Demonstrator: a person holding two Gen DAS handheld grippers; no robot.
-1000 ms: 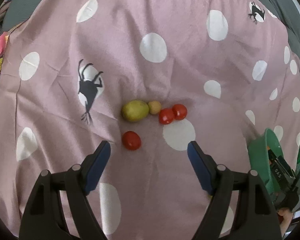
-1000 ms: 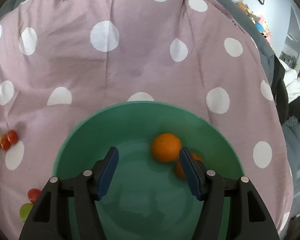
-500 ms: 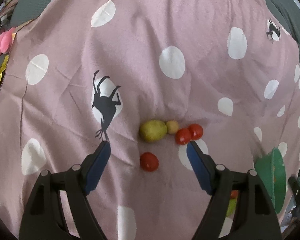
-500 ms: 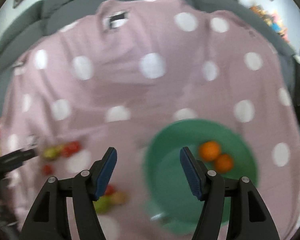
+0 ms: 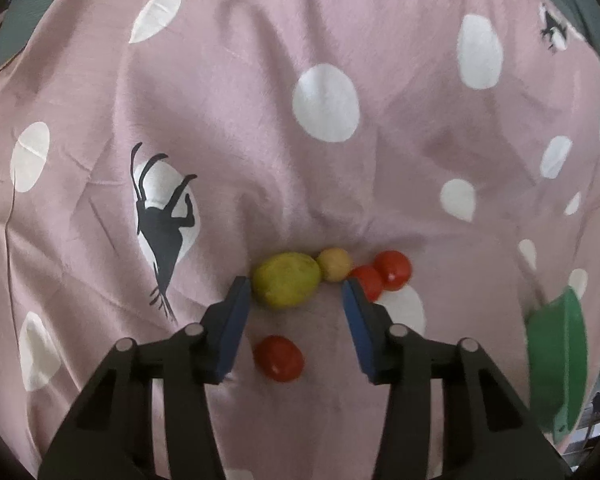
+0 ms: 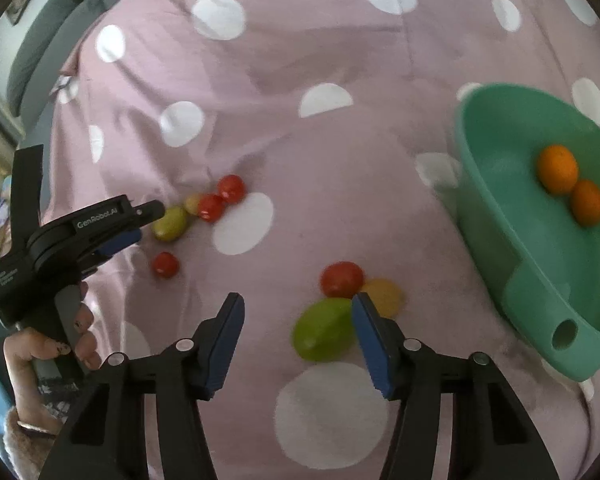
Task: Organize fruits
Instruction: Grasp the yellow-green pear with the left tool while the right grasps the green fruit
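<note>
In the left wrist view my left gripper [image 5: 295,282] has its jaws closing around a yellow-green fruit [image 5: 286,284], with its pads still apart from the fruit. A small yellow fruit [image 5: 335,265] and two red tomatoes [image 5: 392,270] lie to the right, and one tomato [image 5: 278,358] sits lower between the fingers. In the right wrist view my right gripper [image 6: 297,300] is closing too, and a green fruit [image 6: 324,328] lies between its jaws beside the right pad. A red tomato [image 6: 342,279] and a yellow fruit [image 6: 384,296] lie just beyond it. The left gripper [image 6: 146,223] shows at the left.
A teal bowl [image 6: 500,208] at the right holds two oranges [image 6: 558,168]. It shows edge-on in the left wrist view as a green bowl [image 5: 558,360]. Everything rests on a soft pink cloth [image 6: 300,40] with white dots. A hand [image 6: 48,352] grips the left gripper's handle.
The left gripper moved forward onto the fruit cluster and its jaws narrowed. The right gripper swung left from above the bowl to the fruits on the cloth, its jaws slightly narrower.
</note>
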